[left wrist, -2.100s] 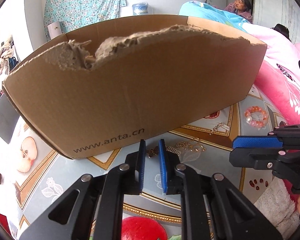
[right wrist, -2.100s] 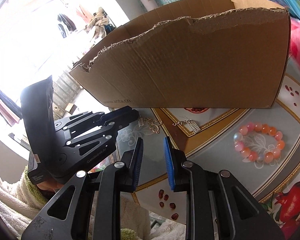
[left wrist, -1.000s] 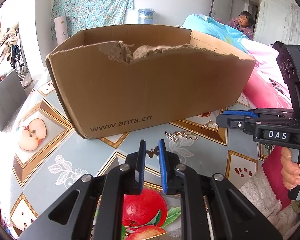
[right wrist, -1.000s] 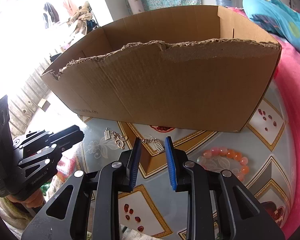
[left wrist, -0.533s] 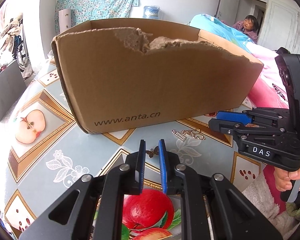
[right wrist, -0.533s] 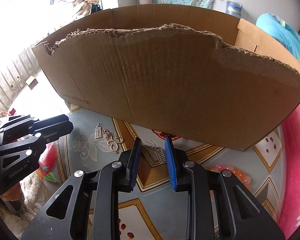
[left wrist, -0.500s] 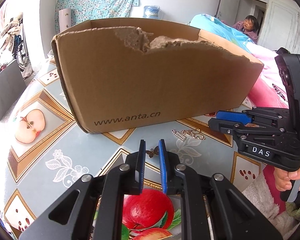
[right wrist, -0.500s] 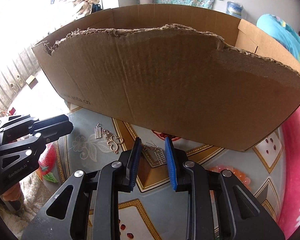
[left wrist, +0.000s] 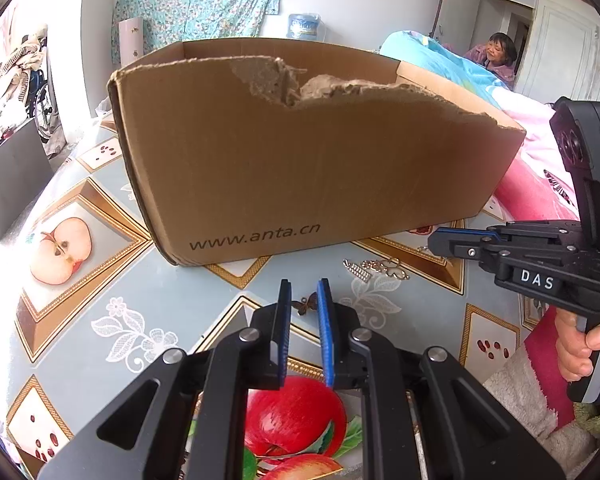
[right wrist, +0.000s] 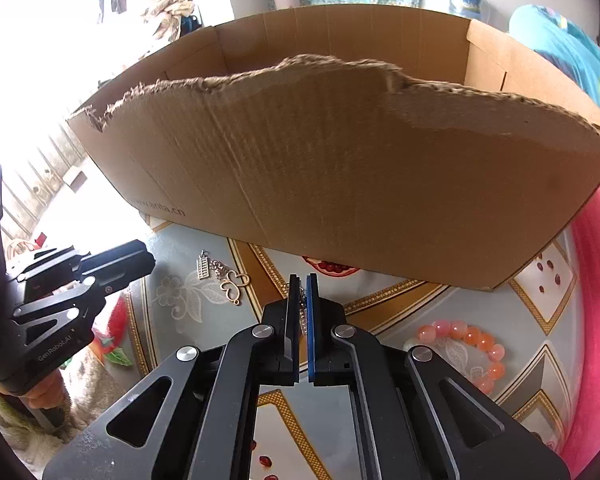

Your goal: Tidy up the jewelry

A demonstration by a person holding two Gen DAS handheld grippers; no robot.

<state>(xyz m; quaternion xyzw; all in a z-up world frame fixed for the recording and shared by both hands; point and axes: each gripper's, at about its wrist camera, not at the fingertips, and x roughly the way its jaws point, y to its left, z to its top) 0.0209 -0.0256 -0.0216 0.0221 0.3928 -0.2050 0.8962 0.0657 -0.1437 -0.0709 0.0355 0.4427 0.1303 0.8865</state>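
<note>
right gripper pinches a silver charm in front of the box

in the right wrist view, the right gripper (right wrist: 301, 312) sits at lower centre, its jaws just closed to a thin slit with a silver charm (right wrist: 300, 300) on a chain caught between the pads. the charm sits low over the tablecloth (right wrist: 440, 308), just in front of the box (right wrist: 360, 184).

the box fills the upper half of both views. its near wall has a torn, ragged top edge, and "www.anta.cn" is printed low on that wall. what lies inside is hidden.

a second chain (right wrist: 220, 274), with a small ribbed silver charm and gold loops, lies flat on the cloth at centre left of the right view, between the two grippers and near the box's base. in the left view it shows right of centre (left wrist: 376, 268). a pink and orange bead bracelet (right wrist: 466, 346) lies on the cloth at lower right of the right view, well apart from the chains.

the left gripper (left wrist: 303, 308) is at lower centre of its own view, above the cloth. its jaws stand narrowly apart with nothing between them. a hand (left wrist: 584, 346) at the right edge of the left view grips the right gripper's handle.
</note>
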